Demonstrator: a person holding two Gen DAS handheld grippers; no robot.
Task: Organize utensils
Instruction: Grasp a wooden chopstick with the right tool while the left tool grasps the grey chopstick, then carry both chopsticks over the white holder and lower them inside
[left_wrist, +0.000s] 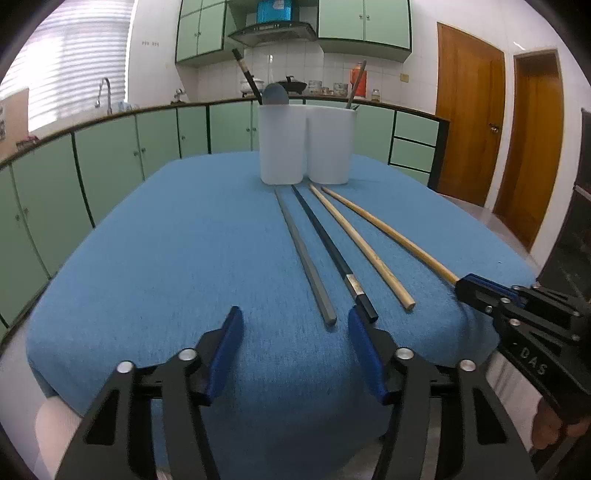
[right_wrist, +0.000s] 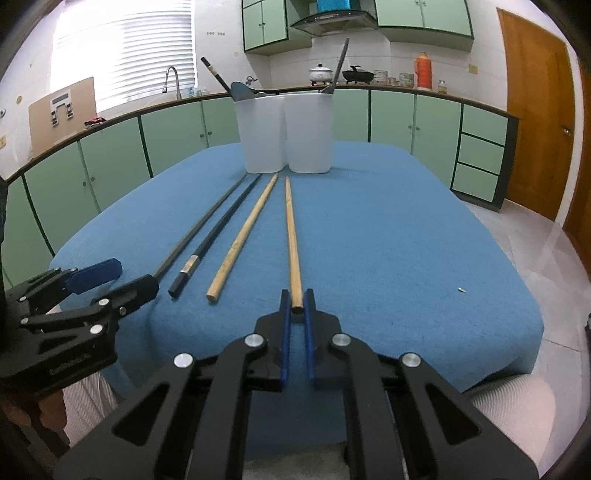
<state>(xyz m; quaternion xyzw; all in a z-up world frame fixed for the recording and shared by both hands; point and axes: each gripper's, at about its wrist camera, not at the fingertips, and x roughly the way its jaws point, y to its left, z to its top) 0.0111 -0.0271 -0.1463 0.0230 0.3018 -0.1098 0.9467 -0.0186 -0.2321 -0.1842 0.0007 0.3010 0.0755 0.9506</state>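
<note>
Several chopsticks lie side by side on the blue cloth: a grey one (left_wrist: 304, 254), a black one (left_wrist: 332, 251), a wooden one (left_wrist: 360, 245) and a second wooden one (left_wrist: 388, 230). My right gripper (right_wrist: 296, 308) is shut on the near end of the second wooden chopstick (right_wrist: 292, 236), which lies on the cloth. My left gripper (left_wrist: 295, 321) is open and empty, with the near ends of the grey and black chopsticks between its fingers. Two white holders (left_wrist: 282, 144) (left_wrist: 330, 146) stand at the far end and hold a spoon and other utensils.
The blue cloth (left_wrist: 166, 258) covers a small table. Green kitchen cabinets (left_wrist: 110, 155) run behind it, with a sink at the left. Wooden doors (left_wrist: 469, 110) stand at the right. A small speck (right_wrist: 461, 290) lies on the cloth's right side.
</note>
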